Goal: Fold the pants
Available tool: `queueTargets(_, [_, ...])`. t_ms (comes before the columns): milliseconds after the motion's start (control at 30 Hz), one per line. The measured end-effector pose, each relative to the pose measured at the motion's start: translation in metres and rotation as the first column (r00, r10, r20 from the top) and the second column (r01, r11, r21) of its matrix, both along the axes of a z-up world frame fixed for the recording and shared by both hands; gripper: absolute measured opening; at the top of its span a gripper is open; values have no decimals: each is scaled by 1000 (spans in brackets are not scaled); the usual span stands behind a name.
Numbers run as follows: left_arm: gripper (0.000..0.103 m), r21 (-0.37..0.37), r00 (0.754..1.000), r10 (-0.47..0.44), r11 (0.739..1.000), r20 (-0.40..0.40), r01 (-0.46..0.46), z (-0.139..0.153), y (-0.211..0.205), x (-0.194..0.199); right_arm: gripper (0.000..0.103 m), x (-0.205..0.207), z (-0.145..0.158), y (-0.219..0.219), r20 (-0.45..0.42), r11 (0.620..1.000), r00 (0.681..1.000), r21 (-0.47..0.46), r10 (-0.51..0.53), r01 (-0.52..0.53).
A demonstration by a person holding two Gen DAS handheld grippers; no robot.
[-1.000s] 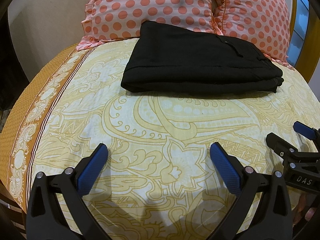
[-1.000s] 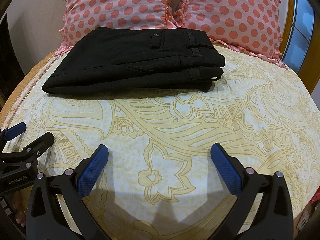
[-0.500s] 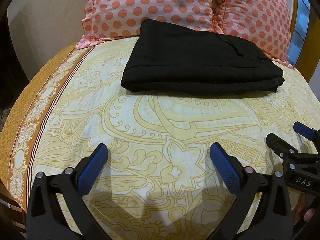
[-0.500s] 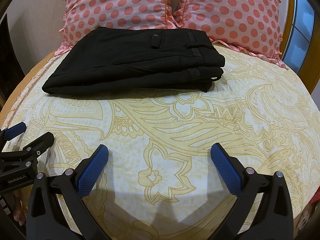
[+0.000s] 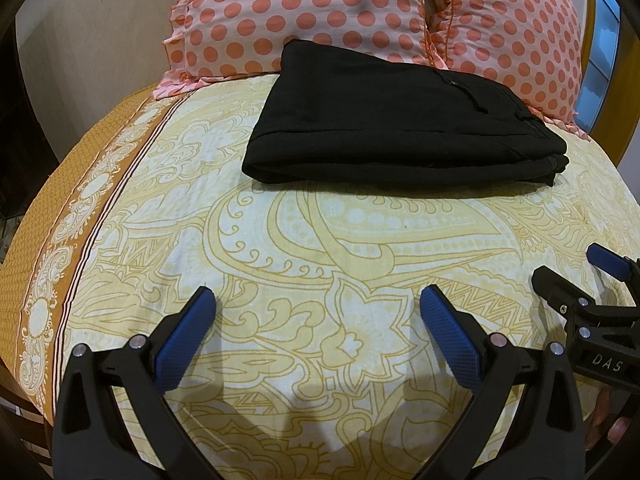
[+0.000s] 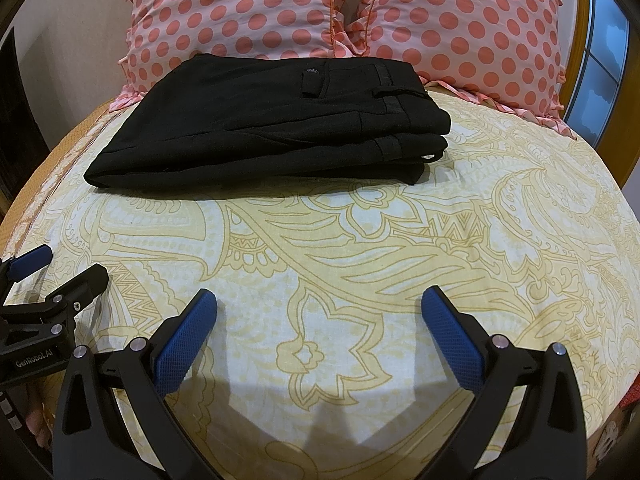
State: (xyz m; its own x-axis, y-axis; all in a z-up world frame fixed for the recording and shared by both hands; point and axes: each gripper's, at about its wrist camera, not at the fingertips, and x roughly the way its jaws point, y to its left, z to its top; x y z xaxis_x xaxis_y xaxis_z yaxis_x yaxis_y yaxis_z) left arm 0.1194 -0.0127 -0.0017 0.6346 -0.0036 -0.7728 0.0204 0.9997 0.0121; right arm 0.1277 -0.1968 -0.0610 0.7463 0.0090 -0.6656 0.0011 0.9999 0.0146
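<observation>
Though folded, pants (image 5: 396, 120) beyond gripper (image 5: 318, 312)

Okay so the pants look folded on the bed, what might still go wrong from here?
The black pants lie stacked in layers, and at the waistband end the layers are slightly offset, so a nudge might slide them apart. The far edge rests against the polka-dot pillows, which could tip the stack. Both the left tool and the right tool are open, low over the bedsheet, and could snag it.

Matt black cloth pants (image 6: 272, 124); soft printed cotton sheet (image 6: 360, 248); dotted cloth pillows (image 6: 240, 8) at twelve o'clock; textured blue rubbery pads (image 6: 184, 344)
</observation>
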Motion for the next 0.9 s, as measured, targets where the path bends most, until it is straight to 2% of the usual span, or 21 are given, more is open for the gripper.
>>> queueTargets(900, [101,-1,1000,-3,1000,-5,3,0,-1,0,102,0,0,0,0,1000,1000,0,-1,1])
